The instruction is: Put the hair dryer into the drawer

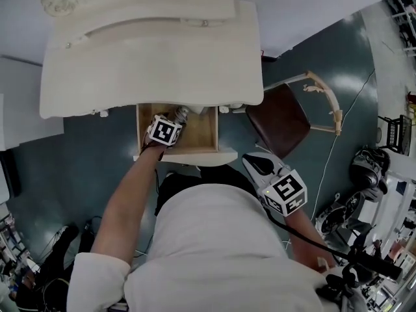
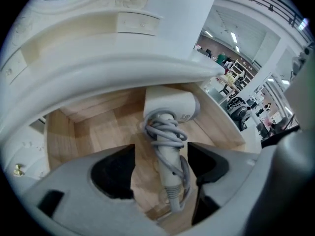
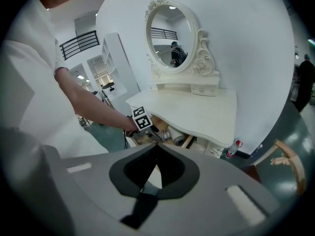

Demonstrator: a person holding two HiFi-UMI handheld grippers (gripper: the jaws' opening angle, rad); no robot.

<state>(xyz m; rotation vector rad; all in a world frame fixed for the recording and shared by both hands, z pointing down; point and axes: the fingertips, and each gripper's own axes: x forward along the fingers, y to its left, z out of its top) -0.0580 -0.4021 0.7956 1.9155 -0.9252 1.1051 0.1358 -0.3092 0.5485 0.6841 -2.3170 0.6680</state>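
A white hair dryer (image 2: 171, 110) lies on the wooden floor of the open drawer (image 2: 93, 132), its grey cord wound round the handle. My left gripper (image 2: 161, 150) points down into the drawer, open, with the handle lying between the jaws and a gap on either side. In the head view the left gripper (image 1: 173, 123) is over the drawer (image 1: 203, 135), just under the table's front edge. My right gripper (image 1: 255, 164) is shut and empty, held back at the person's right side. Its own view shows its jaws closed together (image 3: 156, 149).
The drawer sits under a white dressing table (image 1: 149, 57) with an oval mirror (image 3: 172, 36). A wooden chair with a dark brown seat (image 1: 278, 119) stands to the right of the drawer. A small bottle (image 3: 235, 146) stands on the floor by the table.
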